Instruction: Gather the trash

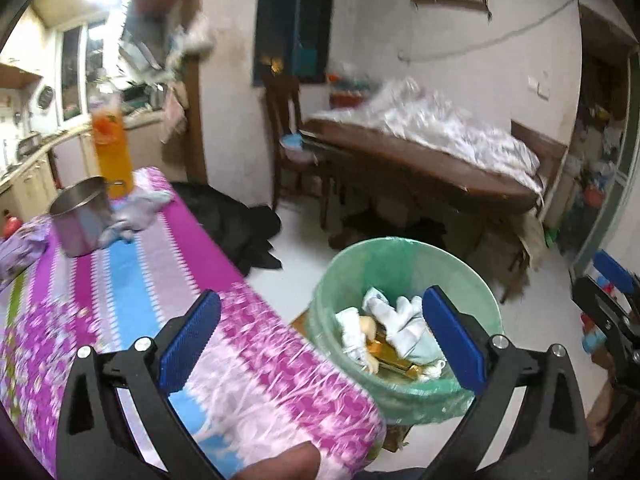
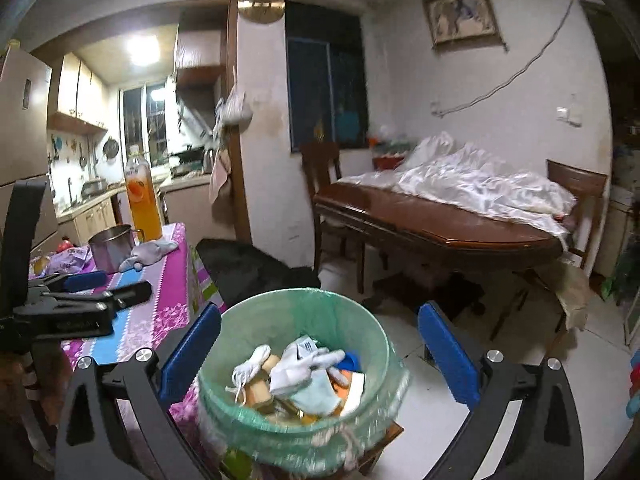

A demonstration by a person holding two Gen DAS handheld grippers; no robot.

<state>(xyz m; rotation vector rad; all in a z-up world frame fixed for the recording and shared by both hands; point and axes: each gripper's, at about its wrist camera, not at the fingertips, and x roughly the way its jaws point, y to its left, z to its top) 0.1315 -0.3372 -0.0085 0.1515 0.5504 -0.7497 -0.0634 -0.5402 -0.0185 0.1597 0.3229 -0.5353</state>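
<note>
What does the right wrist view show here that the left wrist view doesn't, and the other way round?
Only the right wrist view shows the round gold wall disc and the fridge. Only the left wrist view shows a blue bowl on the chair. Both show the green-lined bin holding white gloves, the steel pot and the orange bottle.

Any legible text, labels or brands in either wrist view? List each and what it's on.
None can be read.
Orange drink bottle on the striped tablecloth: fruit picture on its label, wording too blurred.
White paper tag among the trash in the green-lined bin: dark print, too small to read.
Framed picture on the wall: no lettering discernible.
</note>
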